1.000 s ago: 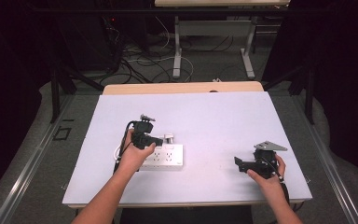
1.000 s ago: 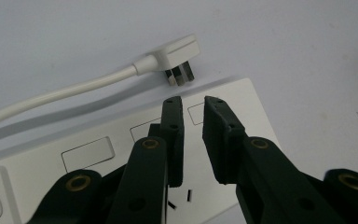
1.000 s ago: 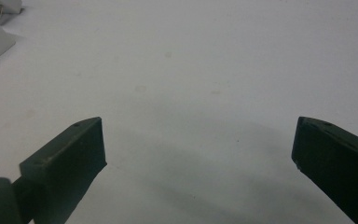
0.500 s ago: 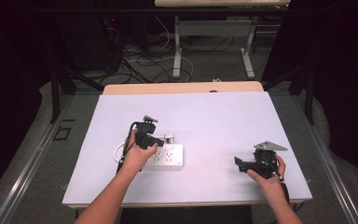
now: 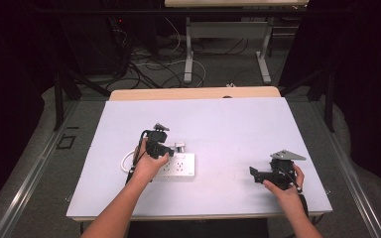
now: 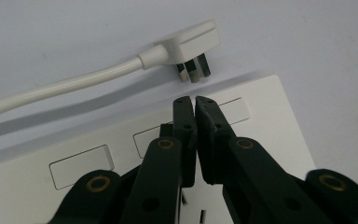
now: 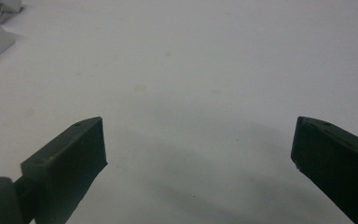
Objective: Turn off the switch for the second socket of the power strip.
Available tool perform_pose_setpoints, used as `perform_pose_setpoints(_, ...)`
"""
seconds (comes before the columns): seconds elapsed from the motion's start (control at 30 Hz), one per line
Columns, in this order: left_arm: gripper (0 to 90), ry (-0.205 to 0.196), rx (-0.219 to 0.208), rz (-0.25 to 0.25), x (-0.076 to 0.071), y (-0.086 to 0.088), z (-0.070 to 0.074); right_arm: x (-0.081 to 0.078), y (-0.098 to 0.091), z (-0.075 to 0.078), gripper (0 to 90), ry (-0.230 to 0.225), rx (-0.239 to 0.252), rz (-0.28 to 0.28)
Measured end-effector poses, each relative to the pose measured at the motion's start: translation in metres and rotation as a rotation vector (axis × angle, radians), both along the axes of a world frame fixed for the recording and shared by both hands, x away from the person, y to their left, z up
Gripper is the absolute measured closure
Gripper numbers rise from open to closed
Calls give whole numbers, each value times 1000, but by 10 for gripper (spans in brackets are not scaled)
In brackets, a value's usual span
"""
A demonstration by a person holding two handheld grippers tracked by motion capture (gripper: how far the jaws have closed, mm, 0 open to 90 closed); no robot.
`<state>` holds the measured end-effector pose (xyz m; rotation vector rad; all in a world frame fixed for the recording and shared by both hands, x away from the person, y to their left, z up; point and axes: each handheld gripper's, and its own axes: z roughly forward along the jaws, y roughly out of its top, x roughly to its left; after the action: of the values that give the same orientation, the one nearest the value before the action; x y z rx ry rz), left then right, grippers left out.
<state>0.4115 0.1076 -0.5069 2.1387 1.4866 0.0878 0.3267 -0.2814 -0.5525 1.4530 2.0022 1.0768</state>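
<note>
1. Nearest to us, at the table's (image 5: 208, 124) front edge, our right gripper (image 5: 258, 173) rests low over bare white surface, its jaws spread wide with nothing between them; in the right gripper view (image 7: 198, 154) we see only plain tabletop between the pads, with free room all around and the right-hand table edge close by.
2. Our left gripper (image 5: 171, 148) sits left of centre over the white power strip (image 5: 176, 167). Its jaws have just been closing and now stand pressed together, clenched on nothing; in the left gripper view (image 6: 195, 105) the tips hover over the strip's upper face, near its far long edge.
3. The power strip (image 6: 261, 116) lies flat on the table, long side running left to right, well back from the front edge. We see blank rectangular panels on its face in the left gripper view; we read no brand or writing on it.
4. Just beyond the strip's far edge lies the white plug (image 6: 189, 44) on its side, prongs pointing toward the strip, apart from the closed tips. Its cord (image 6: 60, 86) trails off to the left; in the high view it loops at the strip's left end (image 5: 125, 161).
5. Farther on, the table is open up to its wooden back edge (image 5: 193, 93).
6. Behind the table we see floor cables (image 5: 154, 64) and another table's legs (image 5: 188, 54).
</note>
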Motion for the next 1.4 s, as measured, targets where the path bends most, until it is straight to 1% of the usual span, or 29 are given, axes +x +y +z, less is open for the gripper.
perform_pose_setpoints(0.3,880,6,11,3,2,0,-5,0,0,0,28,0,0,1)
perform_pose_setpoints(0.33,891,7,12,3,2,1,-5,0,0,0,28,2,2,-3)
perform_pose_setpoints(0.37,894,6,5,8,2,1,-5,0,0,0,28,2,2,-3)
perform_pose_setpoints(0.4,895,12,4,8,2,2,-5,0,0,0,28,2,1,-2)
perform_pose_setpoints(0.77,897,14,-8,15,2,2,-6,0,0,0,28,2,-1,3)
perform_pose_setpoints(0.8,898,20,-6,11,2,3,-5,0,0,0,28,2,-1,3)
perform_pose_setpoints(0.97,899,13,-3,8,2,2,-7,0,0,0,28,0,-1,4)
perform_pose_setpoints(1.0,900,22,4,-2,3,2,-8,0,1,0,28,5,3,2)
perform_pose_setpoints(1.03,900,17,-27,-1,2,3,-9,0,1,0,28,5,3,1)
perform_pose_setpoints(1.1,900,15,-33,-2,2,2,-10,0,0,0,28,2,2,1)
perform_pose_setpoints(1.2,900,11,-25,-3,1,0,-10,0,0,0,28,1,2,2)
perform_pose_setpoints(1.4,900,13,-25,-4,2,1,-10,0,0,0,28,2,1,2)
